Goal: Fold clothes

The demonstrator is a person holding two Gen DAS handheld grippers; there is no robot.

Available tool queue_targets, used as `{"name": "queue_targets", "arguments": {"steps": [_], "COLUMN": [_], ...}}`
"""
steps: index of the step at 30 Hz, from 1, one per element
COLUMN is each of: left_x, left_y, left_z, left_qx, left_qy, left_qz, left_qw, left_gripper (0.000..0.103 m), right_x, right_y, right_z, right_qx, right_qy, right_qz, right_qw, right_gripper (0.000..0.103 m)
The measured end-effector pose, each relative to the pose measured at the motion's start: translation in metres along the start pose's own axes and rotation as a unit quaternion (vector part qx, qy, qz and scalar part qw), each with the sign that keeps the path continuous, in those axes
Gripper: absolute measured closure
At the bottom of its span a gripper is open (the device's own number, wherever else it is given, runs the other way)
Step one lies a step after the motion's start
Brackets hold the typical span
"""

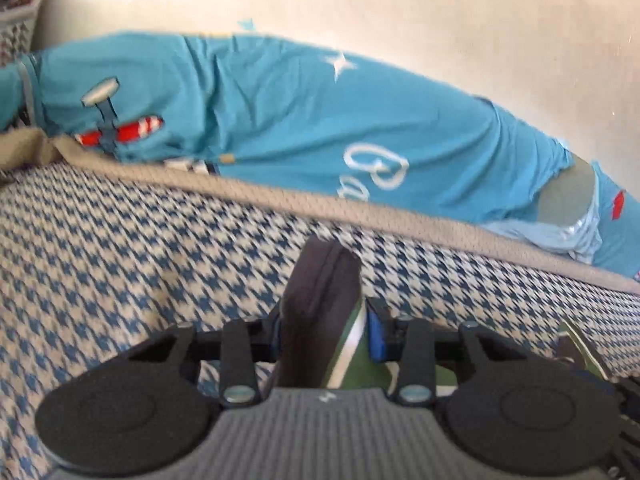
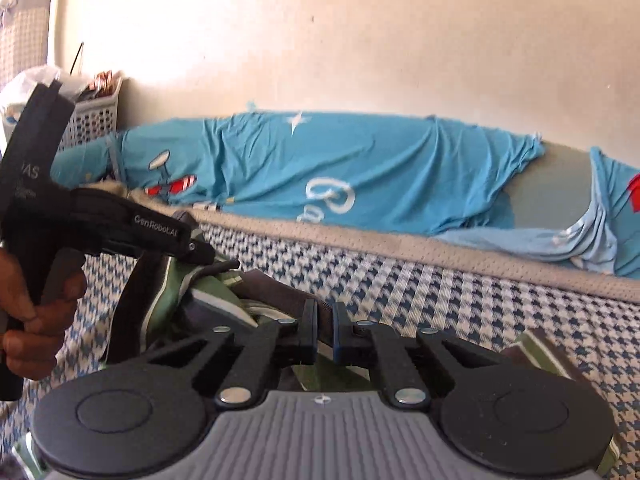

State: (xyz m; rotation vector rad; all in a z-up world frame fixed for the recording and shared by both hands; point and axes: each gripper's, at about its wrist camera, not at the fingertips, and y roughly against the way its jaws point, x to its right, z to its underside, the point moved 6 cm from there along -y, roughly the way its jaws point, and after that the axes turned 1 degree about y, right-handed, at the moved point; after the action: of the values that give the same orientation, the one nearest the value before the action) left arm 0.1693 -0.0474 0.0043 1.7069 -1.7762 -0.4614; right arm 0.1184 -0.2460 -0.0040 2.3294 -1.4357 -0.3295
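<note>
A pale cream wall (image 2: 360, 40) is seen behind everything. Below it a blue-and-white houndstooth bed cover (image 1: 120, 248) is spread across the lower part of both views, edged at the far side by a beige mesh border strip (image 1: 280, 188). Along that border, against the wall, a bright blue printed sheet with white lettering and a red-and-white plane motif (image 2: 360, 168) is draped over a long bulky shape; a grey patch is left uncovered towards its right end. A white perforated plastic basket (image 2: 96, 120) is placed at the left end, beside the wall.

On the houndstooth cover a dark brown and green garment with white stripes (image 2: 224, 292) is bunched up, part of it lifted off the cover. A fold of it is pinched between the closed jaws of the left gripper (image 1: 324, 332), whose black handle is gripped by a person's hand (image 2: 36, 300) in the right wrist view. Another fold of the same garment is clamped by the right gripper (image 2: 324, 336), its jaws drawn narrow around the cloth. The two grippers are held near each other, with the left one higher in the right wrist view
</note>
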Motion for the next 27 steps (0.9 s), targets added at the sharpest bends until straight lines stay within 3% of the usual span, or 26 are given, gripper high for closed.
{"name": "queue_targets", "arguments": {"steps": [8, 15, 18, 22, 27], "left_x": [-0.047, -0.073, -0.063, -0.041, -0.022], "left_y": [0.009, 0.016, 0.021, 0.023, 0.018], "left_z": [0.015, 0.023, 0.014, 0.007, 0.005], "left_qx": [-0.045, -0.052, -0.029, -0.008, -0.003], "left_qy": [0.018, 0.033, 0.036, 0.025, 0.018], "left_qz": [-0.049, -0.052, -0.030, -0.002, 0.017], "left_qw": [0.9976, 0.9967, 0.9985, 0.9997, 0.9997], "left_gripper": [0.067, 0.067, 0.065, 0.051, 0.047], "right_x": [-0.031, -0.073, -0.081, -0.075, -0.050], "right_y": [0.008, 0.006, 0.004, 0.009, 0.022], "right_z": [0.013, 0.047, 0.058, 0.052, 0.025], "right_qx": [-0.041, -0.101, -0.119, -0.114, -0.075], "right_qy": [0.057, 0.148, 0.168, 0.143, 0.072], "right_qz": [-0.100, -0.164, -0.175, -0.188, -0.199], "right_qw": [0.993, 0.970, 0.963, 0.965, 0.974], "right_gripper": [0.096, 0.095, 0.093, 0.090, 0.081]}}
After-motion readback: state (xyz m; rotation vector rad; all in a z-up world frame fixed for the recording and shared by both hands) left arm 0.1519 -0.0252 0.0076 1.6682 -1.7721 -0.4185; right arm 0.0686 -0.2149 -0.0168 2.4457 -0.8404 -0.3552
